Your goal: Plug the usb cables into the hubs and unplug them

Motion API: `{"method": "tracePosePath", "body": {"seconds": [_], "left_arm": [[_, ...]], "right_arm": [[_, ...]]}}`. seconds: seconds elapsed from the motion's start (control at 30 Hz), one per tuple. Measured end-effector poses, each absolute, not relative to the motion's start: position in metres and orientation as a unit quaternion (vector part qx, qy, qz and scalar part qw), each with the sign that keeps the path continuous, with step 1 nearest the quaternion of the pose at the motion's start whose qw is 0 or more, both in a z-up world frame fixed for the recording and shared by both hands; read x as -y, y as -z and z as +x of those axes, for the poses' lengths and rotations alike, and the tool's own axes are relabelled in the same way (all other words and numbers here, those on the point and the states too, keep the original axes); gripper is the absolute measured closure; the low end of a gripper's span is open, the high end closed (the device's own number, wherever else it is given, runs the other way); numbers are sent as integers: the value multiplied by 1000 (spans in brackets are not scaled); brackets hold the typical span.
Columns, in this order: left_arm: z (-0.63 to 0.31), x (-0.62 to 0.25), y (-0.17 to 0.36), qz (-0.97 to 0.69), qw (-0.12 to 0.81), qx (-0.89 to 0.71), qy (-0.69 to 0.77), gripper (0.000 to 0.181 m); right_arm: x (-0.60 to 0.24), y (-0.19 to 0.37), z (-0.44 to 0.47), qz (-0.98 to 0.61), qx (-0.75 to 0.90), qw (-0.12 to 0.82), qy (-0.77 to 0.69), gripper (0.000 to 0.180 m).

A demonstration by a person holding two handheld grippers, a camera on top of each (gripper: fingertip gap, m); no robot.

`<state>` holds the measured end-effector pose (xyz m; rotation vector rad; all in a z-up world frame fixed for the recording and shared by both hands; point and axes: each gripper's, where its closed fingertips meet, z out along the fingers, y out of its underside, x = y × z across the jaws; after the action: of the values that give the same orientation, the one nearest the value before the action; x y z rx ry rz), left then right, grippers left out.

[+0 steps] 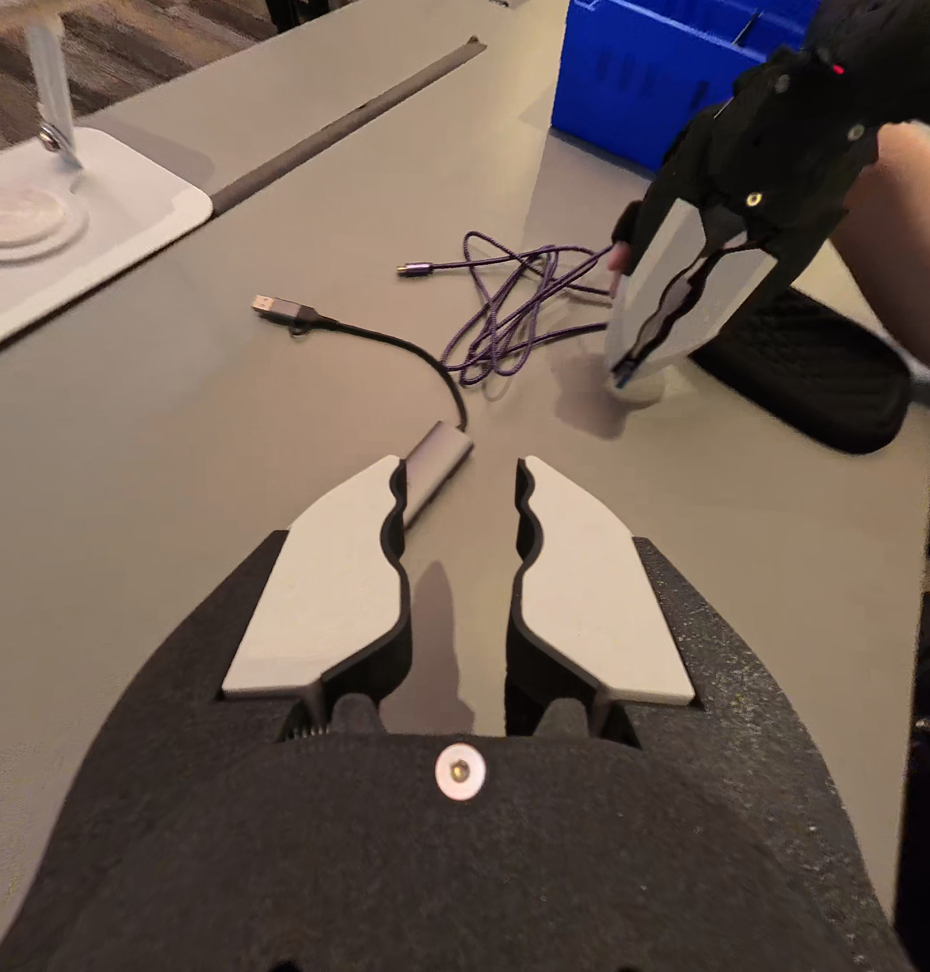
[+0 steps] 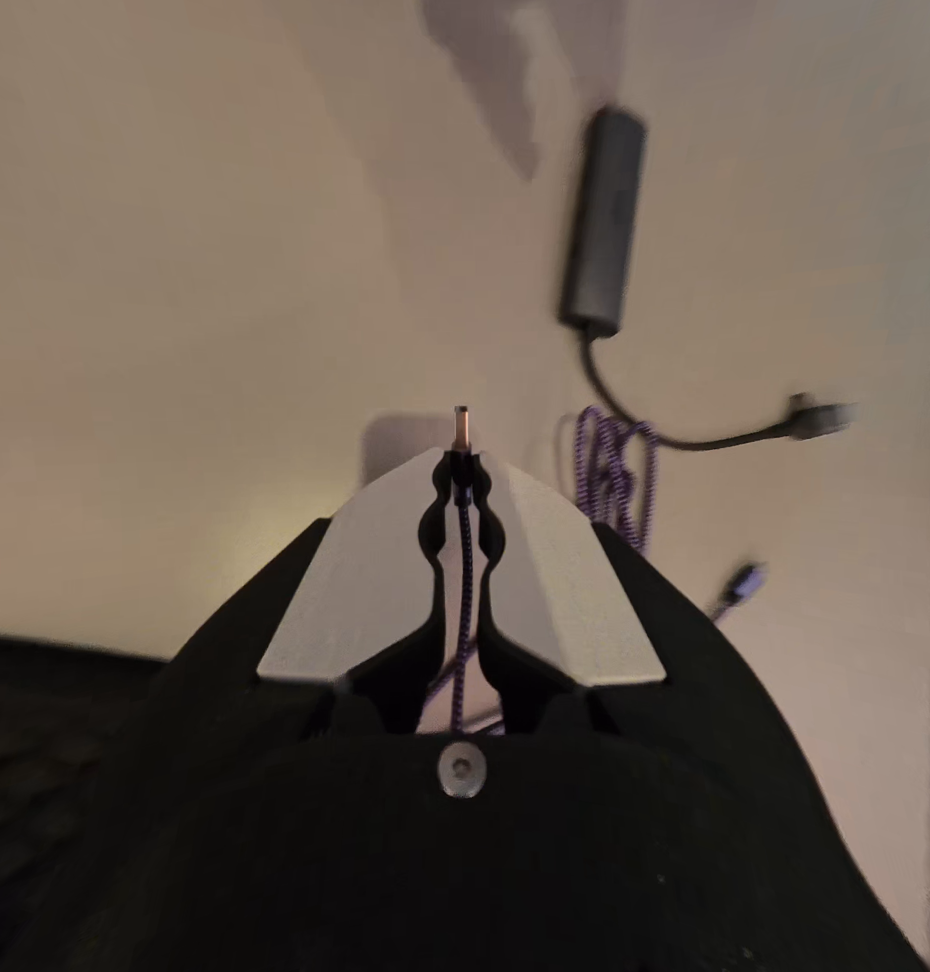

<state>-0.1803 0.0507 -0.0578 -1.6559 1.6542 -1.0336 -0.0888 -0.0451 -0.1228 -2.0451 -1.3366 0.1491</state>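
A grey USB hub [image 1: 435, 472] lies on the grey table just ahead of my left gripper [image 1: 458, 463], which is open and empty above it; the left finger hides part of the hub. The hub's black lead [image 1: 399, 344] curves away to a loose USB plug [image 1: 281, 307]. A purple braided cable [image 1: 510, 310] lies tangled to the right, its small plug [image 1: 415, 270] free. My right gripper [image 2: 460, 455] is shut on the cable's USB plug [image 2: 461, 427], metal tip sticking out past the fingertips, just above the table. The right gripper also shows in the left wrist view [image 1: 631, 368]. The hub [image 2: 602, 226] lies to its upper right.
A blue bin [image 1: 652, 79] stands at the back right. A white stand base [image 1: 73, 221] sits at the left. A dark strip [image 1: 347, 121] runs across the table. A black pouch [image 1: 810, 373] lies at the right, by a person's forearm [image 1: 894, 221]. There is about 15 cm between the tips of the two grippers. Between my left fingertips and the hub [image 2: 602, 226] there is roughly 9 cm. The left camera catches it too, in the left wrist view [image 1: 422, 474]. Both grippers' tips are roughly 15 cm from the hub's black lead [image 1: 399, 344]. My right wrist view [image 2: 695, 433] looks at it from another angle.
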Motion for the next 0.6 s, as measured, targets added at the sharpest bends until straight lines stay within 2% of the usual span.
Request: {"method": "tracePosePath", "body": {"seconds": [0.17,0.33,0.6], "left_arm": [[-173,-22,79,-671,236,-572,409,145],[-159,2,73,-694,184,-521,461,137],[-132,13,58,-678,204,-492,506,138]], "right_arm": [[17,86,-103,-732,507,444,103,173],[6,68,-117,-696,480,503,177,173],[1,69,-121,-685,475,505,225,173]]}}
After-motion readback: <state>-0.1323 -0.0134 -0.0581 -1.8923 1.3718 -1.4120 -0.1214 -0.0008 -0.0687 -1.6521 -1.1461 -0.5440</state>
